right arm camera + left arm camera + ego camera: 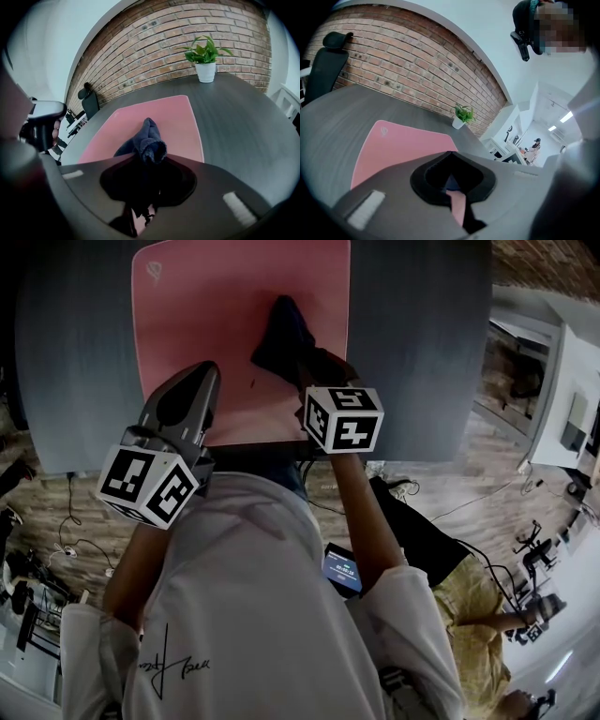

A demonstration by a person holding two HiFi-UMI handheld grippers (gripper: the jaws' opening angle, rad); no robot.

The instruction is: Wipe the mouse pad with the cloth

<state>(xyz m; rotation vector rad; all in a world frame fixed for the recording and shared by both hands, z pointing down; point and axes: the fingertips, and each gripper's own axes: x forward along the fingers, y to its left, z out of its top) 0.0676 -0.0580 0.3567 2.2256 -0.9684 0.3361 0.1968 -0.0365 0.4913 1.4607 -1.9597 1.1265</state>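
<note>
Lies flat on 1 dark table (422,334): 1 pink mouse pad (206,315), beneath and ahead of both pairs of jaws. Pinched in the jaws of the right gripper (149,157): 1 dark blue cloth (147,140), bunched just ahead of them and resting on the pad. Pressed together on nothing: the jaws of the left gripper (451,153), over the pad's near left part. Far beyond the right jaws, 1 potted plant (205,58).

Cloth (149,139) end behind right gripper (147,161)

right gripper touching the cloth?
Touching. Its own view shows the right gripper with jaws closed on the cloth, which trails forward onto the mouse pad.
</note>
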